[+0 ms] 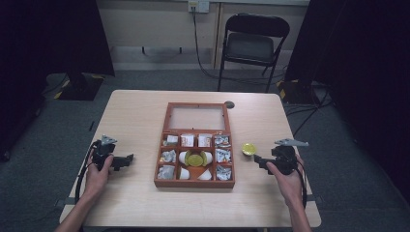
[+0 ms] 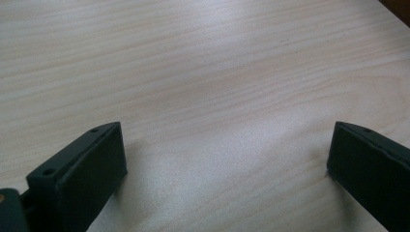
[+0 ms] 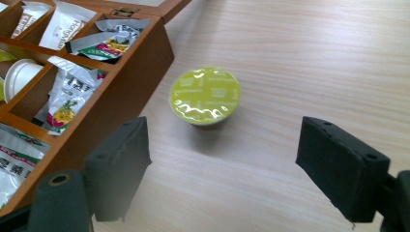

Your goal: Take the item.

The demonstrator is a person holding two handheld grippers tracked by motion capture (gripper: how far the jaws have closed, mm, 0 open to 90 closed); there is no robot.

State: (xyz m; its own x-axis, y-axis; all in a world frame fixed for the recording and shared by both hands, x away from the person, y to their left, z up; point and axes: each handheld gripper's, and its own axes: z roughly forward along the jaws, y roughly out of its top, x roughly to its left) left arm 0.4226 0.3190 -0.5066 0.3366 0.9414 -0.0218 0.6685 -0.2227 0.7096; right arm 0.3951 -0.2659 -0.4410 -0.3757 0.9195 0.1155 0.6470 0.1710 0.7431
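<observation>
A brown wooden box with several compartments lies open in the middle of the table, its glass lid folded back. It holds foil sachets, white pods and one yellow-green capsule in the centre cell. A second yellow-green capsule stands on the table just right of the box. My right gripper is open a little short of that capsule, nothing between its jaws. My left gripper rests open over bare wood left of the box.
A black folding chair stands beyond the far table edge. A small dark round fitting sits in the tabletop by the lid's far right corner. Bare table surrounds the box on all sides.
</observation>
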